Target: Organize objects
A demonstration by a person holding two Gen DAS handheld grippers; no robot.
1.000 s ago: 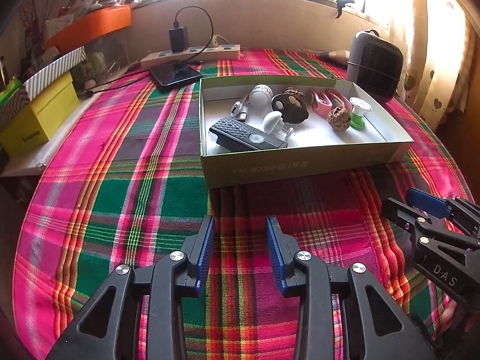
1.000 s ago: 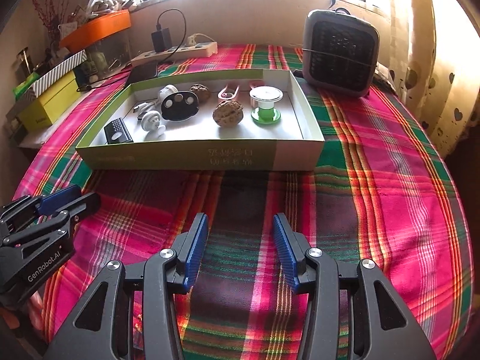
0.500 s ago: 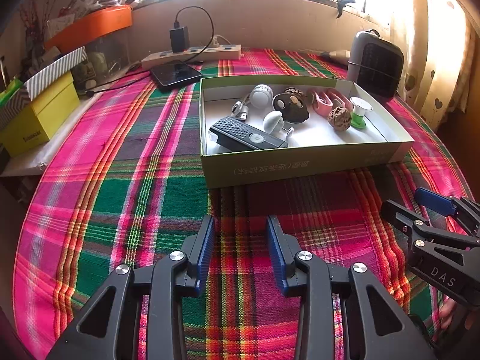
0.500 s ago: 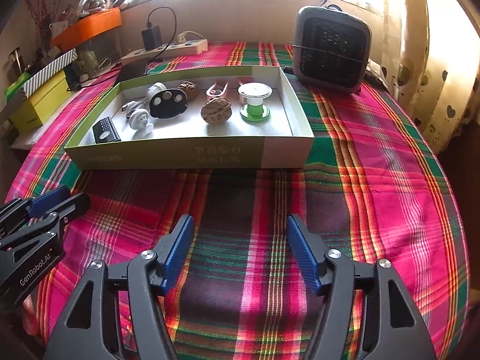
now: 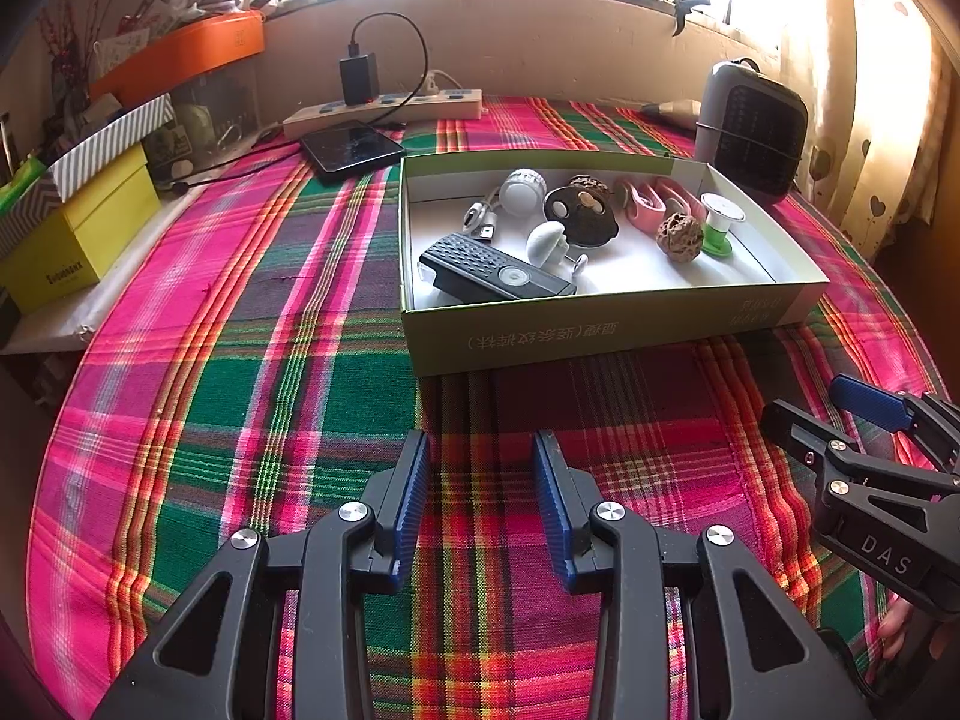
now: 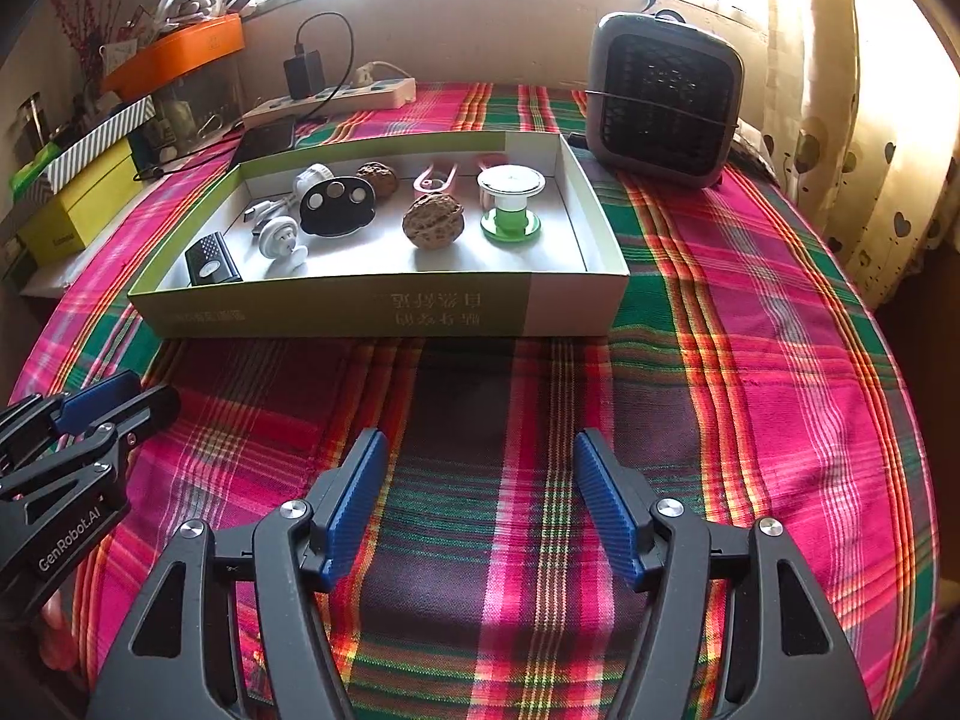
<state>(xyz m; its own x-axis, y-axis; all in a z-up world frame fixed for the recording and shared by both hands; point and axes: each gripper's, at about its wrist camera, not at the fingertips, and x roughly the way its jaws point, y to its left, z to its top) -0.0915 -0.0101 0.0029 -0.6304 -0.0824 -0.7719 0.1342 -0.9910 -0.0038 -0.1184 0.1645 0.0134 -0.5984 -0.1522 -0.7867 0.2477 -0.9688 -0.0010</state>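
Your right tongs (image 6: 480, 504) have just been opening and now gape wide with nothing between them. Your left tongs (image 5: 480, 504) sit partly open, also holding nothing. Both hang over the checked cloth (image 6: 750, 390), near the box (image 6: 384, 312) but not touching it.

The box lies at twelve o'clock from your right tongs — from the left tongs it sits more toward one o'clock. Its long side runs across you, from nine to three. The walnut (image 6: 433, 221) and green spool (image 6: 510, 198) look closest to your right hand, the black remote (image 5: 495, 270) to your left.
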